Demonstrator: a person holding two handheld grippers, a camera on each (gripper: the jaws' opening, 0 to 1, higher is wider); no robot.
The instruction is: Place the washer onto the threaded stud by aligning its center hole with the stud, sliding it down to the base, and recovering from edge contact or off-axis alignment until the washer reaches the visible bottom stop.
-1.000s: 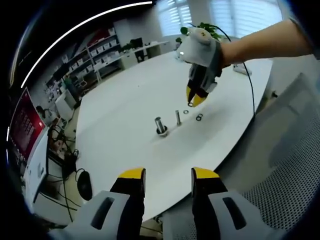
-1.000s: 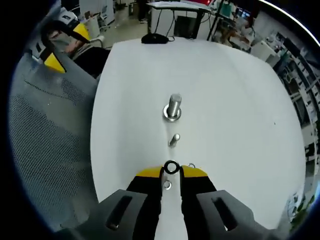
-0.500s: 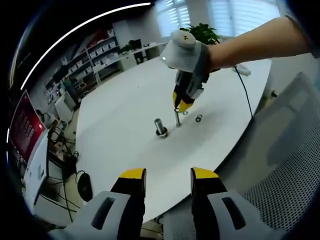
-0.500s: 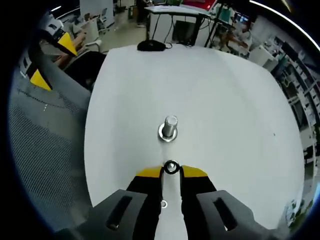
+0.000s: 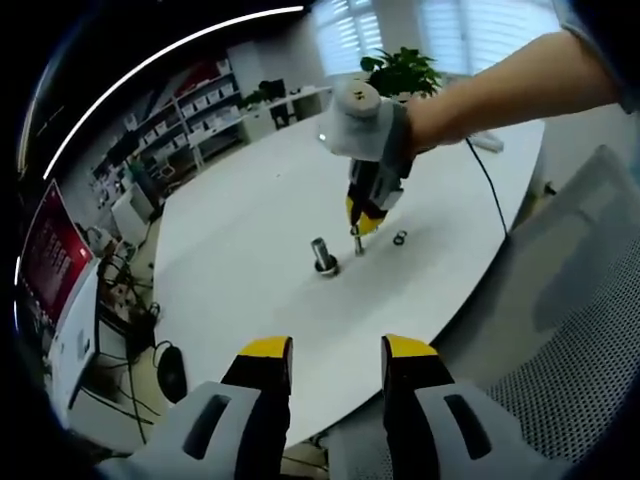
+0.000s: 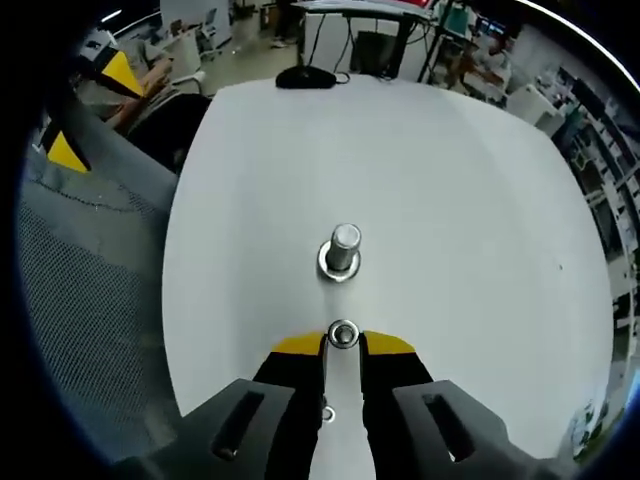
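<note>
washer (image 6: 343, 334): pinched at its rim in our right gripper (image 6: 343, 345), right over the stud (image 5: 356, 240), whose top seems to show through its hole
left gripper (image 5: 336, 362): jaws spread, nothing between them, well back off the table (image 5: 250, 200)
bolt (image 6: 341, 251): bigger one, just beyond; leave it alone
spare washer (image 5: 399, 238): lies beside the stud
step: we judge alignment near; keep the washer level, lower straight, release only once it sits at the base
</note>
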